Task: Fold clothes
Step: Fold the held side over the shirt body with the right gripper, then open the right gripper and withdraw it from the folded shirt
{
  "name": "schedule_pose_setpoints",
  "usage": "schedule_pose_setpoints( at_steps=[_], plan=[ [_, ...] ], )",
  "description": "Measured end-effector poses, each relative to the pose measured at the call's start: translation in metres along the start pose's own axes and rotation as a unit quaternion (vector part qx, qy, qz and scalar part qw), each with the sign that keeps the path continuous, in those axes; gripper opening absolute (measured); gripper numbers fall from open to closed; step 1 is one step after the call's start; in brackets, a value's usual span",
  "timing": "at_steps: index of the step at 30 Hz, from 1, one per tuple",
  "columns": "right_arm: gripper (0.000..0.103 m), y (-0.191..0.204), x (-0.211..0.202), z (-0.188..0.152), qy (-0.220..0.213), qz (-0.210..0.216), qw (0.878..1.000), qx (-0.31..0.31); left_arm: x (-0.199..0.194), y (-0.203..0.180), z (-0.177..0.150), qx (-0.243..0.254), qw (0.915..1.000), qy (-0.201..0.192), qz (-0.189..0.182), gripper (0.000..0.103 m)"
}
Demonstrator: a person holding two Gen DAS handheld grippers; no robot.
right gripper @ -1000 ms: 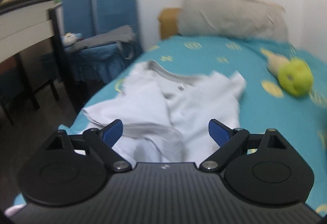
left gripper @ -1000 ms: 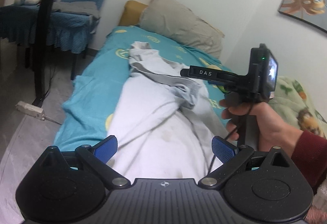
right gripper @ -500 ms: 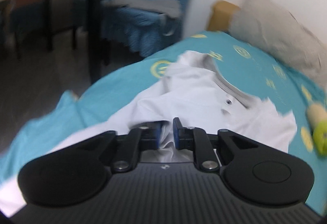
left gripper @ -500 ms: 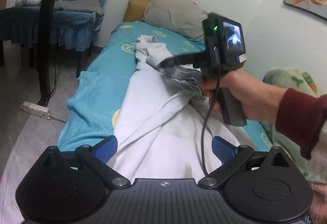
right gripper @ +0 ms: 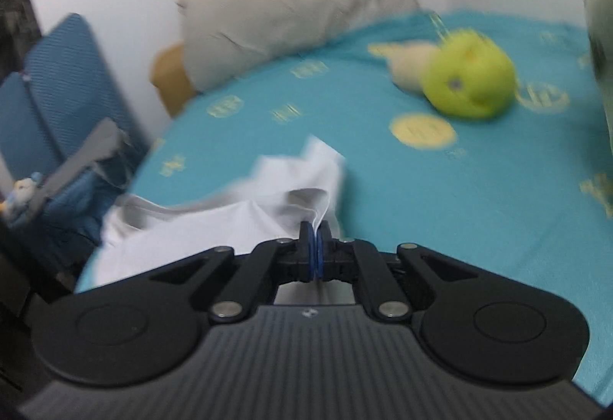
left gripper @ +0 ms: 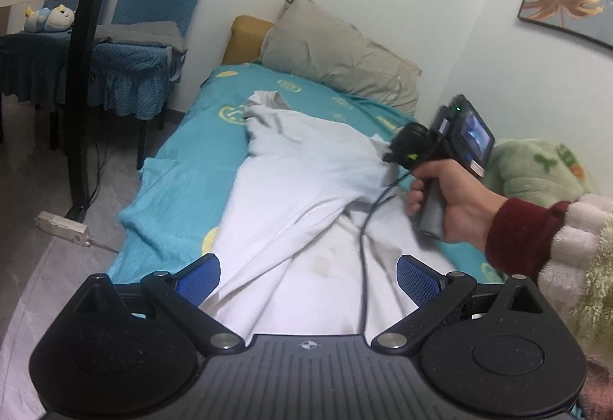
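A white shirt [left gripper: 306,190] with a grey collar lies lengthwise on the teal bedspread [left gripper: 184,171]. My left gripper [left gripper: 308,278] hangs open over the shirt's near end, nothing between its blue pads. In the left wrist view, a hand holds my right gripper [left gripper: 387,156] at the shirt's right side, pulling the cloth out toward the right. The right wrist view shows the right gripper [right gripper: 316,247] shut on a fold of the white shirt [right gripper: 245,213], the cloth pinched between the pads.
A grey pillow [left gripper: 337,56] lies at the head of the bed. A green plush toy [right gripper: 467,75] sits on the bedspread to the right. Blue chairs [left gripper: 145,22] and a dark table leg [left gripper: 82,83] stand left of the bed. A power strip [left gripper: 63,228] lies on the floor.
The right gripper closed on the shirt's cloth near the collar, then swung out to the right, dragging the fabric flatter across the bed. The left gripper stayed open and barely moved.
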State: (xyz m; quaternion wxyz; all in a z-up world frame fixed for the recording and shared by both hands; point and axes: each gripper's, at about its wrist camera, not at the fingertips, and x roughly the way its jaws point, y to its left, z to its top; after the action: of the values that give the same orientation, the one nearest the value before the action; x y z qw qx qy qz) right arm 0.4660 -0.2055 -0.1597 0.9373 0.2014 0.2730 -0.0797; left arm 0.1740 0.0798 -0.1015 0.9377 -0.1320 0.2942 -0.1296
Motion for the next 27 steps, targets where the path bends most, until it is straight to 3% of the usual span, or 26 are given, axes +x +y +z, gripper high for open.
schedule_pose_setpoints(
  at_steps=[6, 12, 19, 23, 27],
  plan=[
    [0.007, 0.005, -0.003, -0.004, 0.011, 0.010, 0.999, -0.049, 0.006, -0.003, 0.001, 0.016, 0.9998, 0.001, 0.015, 0.100],
    [0.007, 0.021, -0.061, 0.003, 0.017, 0.028, 0.994, -0.102, -0.007, -0.019, 0.001, 0.074, 0.9958, -0.031, 0.046, 0.100],
    [0.008, 0.028, -0.173, 0.006, 0.011, 0.065, 0.990, -0.123, -0.047, -0.034, 0.001, 0.096, 0.9914, -0.064, 0.061, 0.100],
    [0.008, 0.034, -0.251, -0.009, 0.004, 0.077, 0.984, -0.161, -0.075, -0.046, 0.000, 0.094, 0.9911, -0.063, 0.070, 0.101],
    [0.008, 0.029, -0.335, -0.035, -0.004, 0.126, 0.976, -0.177, -0.117, -0.068, -0.012, 0.120, 0.9874, -0.091, 0.049, 0.102]
  ],
)
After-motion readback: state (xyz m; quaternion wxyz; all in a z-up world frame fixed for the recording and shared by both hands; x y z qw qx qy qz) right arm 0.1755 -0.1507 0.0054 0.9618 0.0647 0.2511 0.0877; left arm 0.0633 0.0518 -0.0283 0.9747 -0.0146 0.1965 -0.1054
